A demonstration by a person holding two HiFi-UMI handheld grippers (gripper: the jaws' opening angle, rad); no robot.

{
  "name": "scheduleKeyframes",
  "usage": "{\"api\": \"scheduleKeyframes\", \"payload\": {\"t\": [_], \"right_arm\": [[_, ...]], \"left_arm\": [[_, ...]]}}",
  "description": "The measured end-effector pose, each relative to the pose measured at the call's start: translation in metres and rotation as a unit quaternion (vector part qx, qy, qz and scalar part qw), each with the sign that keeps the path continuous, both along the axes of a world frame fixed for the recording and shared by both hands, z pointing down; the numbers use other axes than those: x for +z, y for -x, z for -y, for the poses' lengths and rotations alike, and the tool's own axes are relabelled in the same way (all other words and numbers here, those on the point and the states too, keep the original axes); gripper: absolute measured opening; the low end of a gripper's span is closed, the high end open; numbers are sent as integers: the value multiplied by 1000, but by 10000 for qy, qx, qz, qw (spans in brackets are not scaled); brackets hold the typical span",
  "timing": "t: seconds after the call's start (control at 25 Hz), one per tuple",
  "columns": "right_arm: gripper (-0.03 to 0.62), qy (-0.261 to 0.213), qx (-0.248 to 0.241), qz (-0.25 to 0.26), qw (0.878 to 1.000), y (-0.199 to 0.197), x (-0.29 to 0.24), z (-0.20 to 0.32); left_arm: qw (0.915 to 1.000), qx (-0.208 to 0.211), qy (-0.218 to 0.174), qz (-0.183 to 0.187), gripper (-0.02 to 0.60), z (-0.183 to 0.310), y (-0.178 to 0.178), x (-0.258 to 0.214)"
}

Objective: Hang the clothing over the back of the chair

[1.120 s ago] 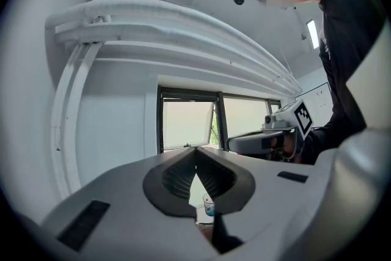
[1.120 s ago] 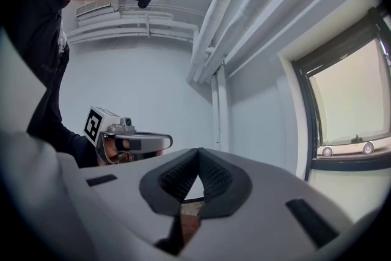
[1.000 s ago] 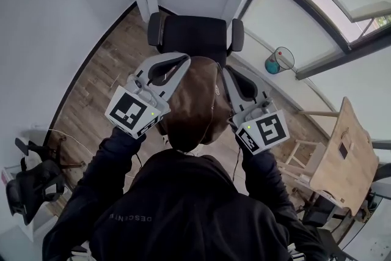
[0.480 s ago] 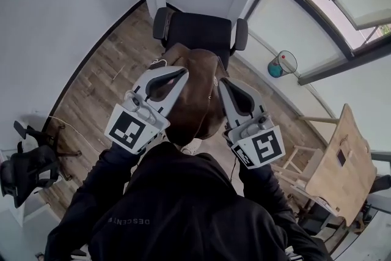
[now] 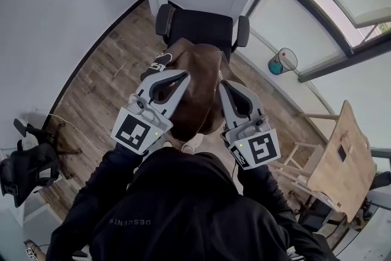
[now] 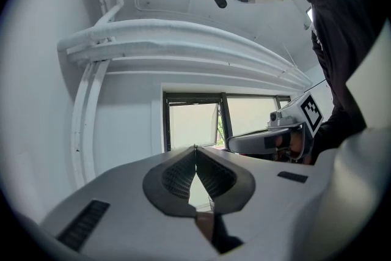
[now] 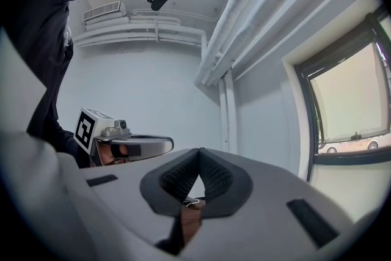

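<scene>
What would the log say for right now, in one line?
left gripper: shut on brown clothing | right gripper: shut on brown clothing | black chair: ahead, back bare

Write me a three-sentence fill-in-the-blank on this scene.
The left hand-held gripper and the right hand-held gripper are both shut on the ____ clothing. Beyond it stands a black office ____. The floor is laid with ____ planks.
Missing words: brown; chair; wooden.

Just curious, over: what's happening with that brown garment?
Left gripper, right gripper: both shut on brown garment. It hangs near chair, not draped. Path clear.
</scene>
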State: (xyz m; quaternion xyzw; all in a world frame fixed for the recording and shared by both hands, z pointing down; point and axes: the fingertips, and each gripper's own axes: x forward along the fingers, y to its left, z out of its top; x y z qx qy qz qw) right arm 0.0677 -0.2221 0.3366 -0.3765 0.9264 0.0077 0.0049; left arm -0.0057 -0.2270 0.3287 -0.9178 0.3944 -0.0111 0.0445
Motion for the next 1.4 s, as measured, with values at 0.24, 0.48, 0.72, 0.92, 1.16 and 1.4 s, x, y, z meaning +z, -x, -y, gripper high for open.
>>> {"api": "scheduleKeyframes", "payload": {"t": [0.24,0.48,0.72,0.92,1.16,1.4], "right_arm": [[-2,96,278,11,9996,10,4,-16],[-3,163,518,-18,9985,14,13,-38],[-6,168,687,-16,9975,12,16,-50],[-5,127,769,-10,9970,9,12,-60],[-5,113,808,-22,9967,8,14,-66],[-5,117,815,-46,9966,8,15,-70]], "left_arm": [[9998,207,38,-43,18,-18,12,3],[9992,374,101,-90,18,-38,18,12],[9986,514,18,-76,18,-50,17,13],[9979,649,42,-67,20,-62,11,13],[9976,695,53,-26,20,-67,8,16],[9976,686,106,-45,20,-69,10,19]]}}
